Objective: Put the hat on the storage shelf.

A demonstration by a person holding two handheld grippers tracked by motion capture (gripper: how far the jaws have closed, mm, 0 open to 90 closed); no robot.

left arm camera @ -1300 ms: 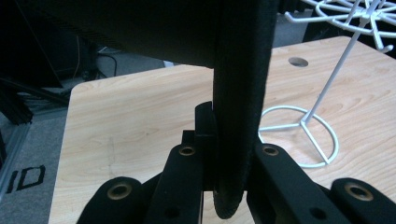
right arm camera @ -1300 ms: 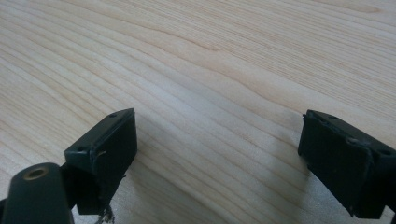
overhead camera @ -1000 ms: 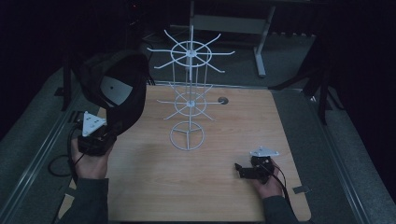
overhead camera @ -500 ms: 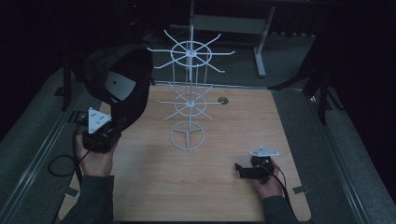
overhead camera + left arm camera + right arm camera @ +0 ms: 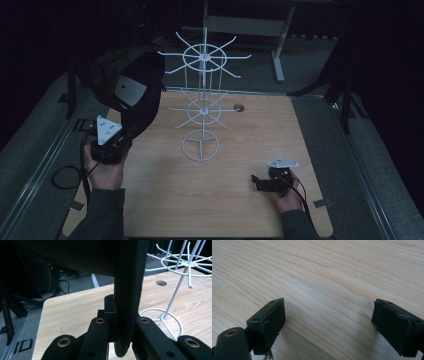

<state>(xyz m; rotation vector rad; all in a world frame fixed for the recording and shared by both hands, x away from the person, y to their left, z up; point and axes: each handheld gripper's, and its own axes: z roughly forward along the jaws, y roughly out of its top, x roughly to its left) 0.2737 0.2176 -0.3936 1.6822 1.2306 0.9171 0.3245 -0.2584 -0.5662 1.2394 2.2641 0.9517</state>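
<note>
Two tongs: your left tongs (image 5: 117,142) pinch the cap (image 5: 127,87) by its stiff brim edge, upper left of the frame beside the wire rack (image 5: 202,100). Its soft crown will flop. Your right tongs (image 5: 260,182) gape wide, empty, over the bench (image 5: 240,140) at lower right.

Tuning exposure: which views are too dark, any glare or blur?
High view: dim overall, surroundings near black, black cap loses detail. Left gripper view: cap brim close and soft, wire rack sharp. Right gripper view: bright wooden table, no glare.

Grey desk frame (image 5: 250,22) beyond wooden table (image 5: 320,130)
</note>
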